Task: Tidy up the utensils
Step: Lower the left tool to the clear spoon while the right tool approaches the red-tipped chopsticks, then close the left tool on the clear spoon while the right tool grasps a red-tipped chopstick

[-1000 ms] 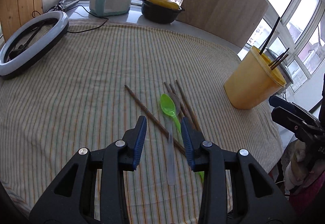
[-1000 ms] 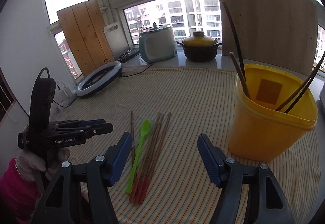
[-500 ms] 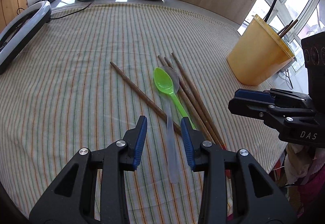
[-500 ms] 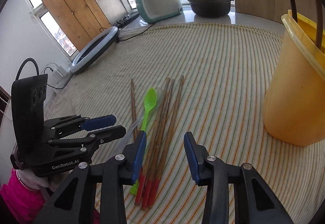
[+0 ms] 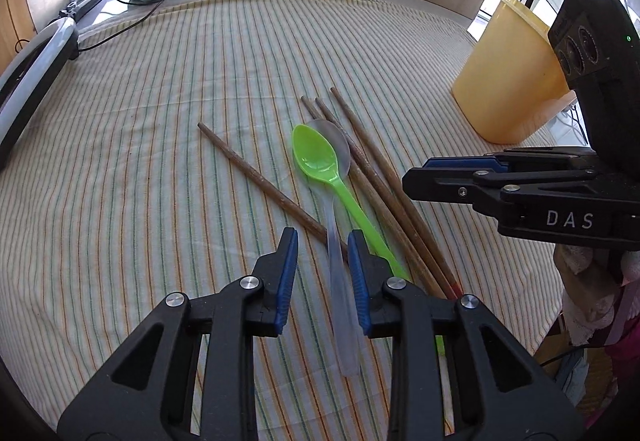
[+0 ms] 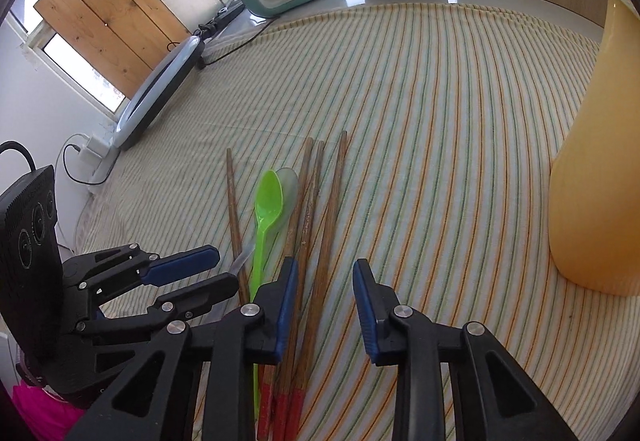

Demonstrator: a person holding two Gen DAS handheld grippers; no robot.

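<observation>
Since the earlier frames both grippers have been brought lower and closer to the utensils, and the right gripper's jaws have been narrowed. The left gripper [image 5: 322, 237] is being held spread, with nothing pinched; the handle of the clear spoon [image 5: 338, 269] is lying between its fingers, just inside the right one. The green spoon [image 5: 320, 161] is resting ahead of it, its bowl overlapping the clear spoon's bowl. A single chopstick [image 5: 260, 177] is lying ahead to the left. The right gripper [image 6: 325, 267] is being held spread too, with one of the bundled chopsticks [image 6: 320, 249] running between its fingers. Their red ends are being shown only in the right view. The yellow tub [image 5: 508, 81] is standing well ahead to the right on the striped cloth [image 5: 160, 89]; a dark stick in it is being shown only in the left view.
</observation>
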